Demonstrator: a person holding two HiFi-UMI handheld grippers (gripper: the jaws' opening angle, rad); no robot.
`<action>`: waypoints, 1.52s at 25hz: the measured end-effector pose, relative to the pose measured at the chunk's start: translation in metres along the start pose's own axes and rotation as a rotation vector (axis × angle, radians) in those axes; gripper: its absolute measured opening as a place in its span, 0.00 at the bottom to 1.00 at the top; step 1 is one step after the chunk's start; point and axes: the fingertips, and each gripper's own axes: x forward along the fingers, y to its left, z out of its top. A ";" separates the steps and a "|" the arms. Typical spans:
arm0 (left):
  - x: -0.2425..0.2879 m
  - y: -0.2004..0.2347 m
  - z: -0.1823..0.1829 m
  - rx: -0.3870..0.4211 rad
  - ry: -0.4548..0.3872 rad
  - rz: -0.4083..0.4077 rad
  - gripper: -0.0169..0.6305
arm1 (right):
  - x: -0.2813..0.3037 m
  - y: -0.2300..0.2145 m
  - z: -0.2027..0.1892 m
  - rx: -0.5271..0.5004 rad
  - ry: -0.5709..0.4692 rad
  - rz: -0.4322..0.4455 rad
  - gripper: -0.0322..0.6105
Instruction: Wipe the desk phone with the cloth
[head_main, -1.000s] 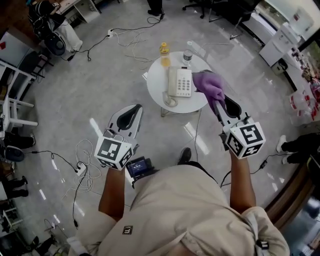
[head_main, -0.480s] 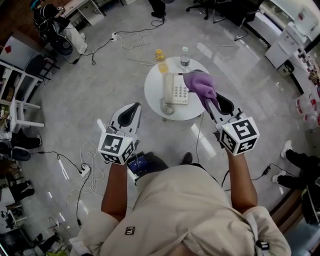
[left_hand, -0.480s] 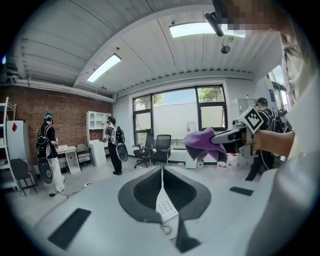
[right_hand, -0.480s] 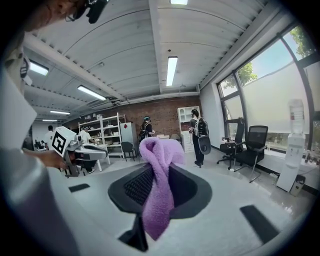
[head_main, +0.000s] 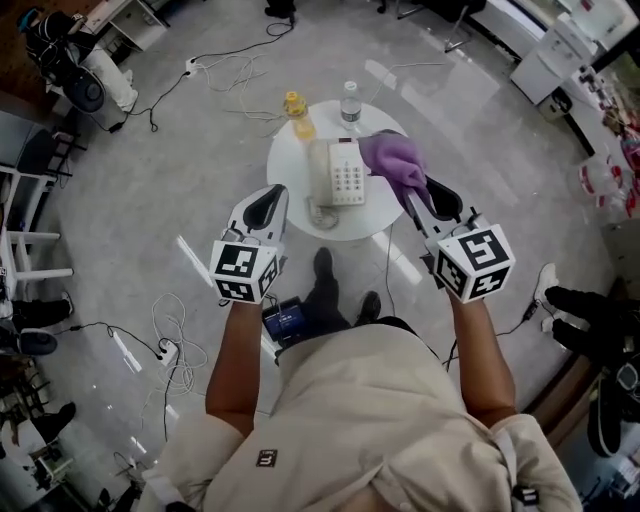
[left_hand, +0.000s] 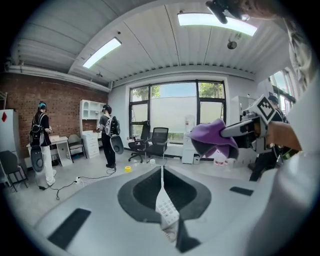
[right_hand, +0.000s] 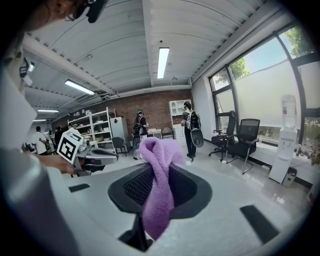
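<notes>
A white desk phone (head_main: 337, 172) lies in the middle of a small round white table (head_main: 288, 170). My right gripper (head_main: 413, 192) is shut on a purple cloth (head_main: 395, 160), which hangs bunched over the table's right side, just right of the phone. In the right gripper view the cloth (right_hand: 157, 190) is pinched between the jaws and droops down. My left gripper (head_main: 269, 194) is shut with nothing in it and hovers at the table's near left edge. In the left gripper view a sliver of the phone's keypad (left_hand: 166, 210) shows below the shut jaws, and the cloth (left_hand: 212, 137) is at the right.
A yellow bottle (head_main: 296, 110) and a clear water bottle (head_main: 350, 103) stand at the table's far edge. Cables and a power strip (head_main: 165, 350) lie on the floor to the left. Office chairs (left_hand: 157, 141) and standing people (left_hand: 107, 135) are farther off.
The table and phone have come nearer. Both grippers have moved forward: the left now reaches the table's near left edge, and the right, with the cloth, stays beside the phone.
</notes>
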 end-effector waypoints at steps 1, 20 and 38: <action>0.011 0.005 -0.003 -0.006 0.005 -0.005 0.05 | 0.007 -0.002 -0.002 0.004 0.011 -0.006 0.17; 0.150 0.046 -0.099 -0.080 0.176 -0.044 0.05 | 0.101 -0.047 -0.063 0.091 0.127 -0.080 0.17; 0.239 0.065 -0.207 -0.120 0.357 0.006 0.05 | 0.146 -0.085 -0.134 0.162 0.213 -0.120 0.17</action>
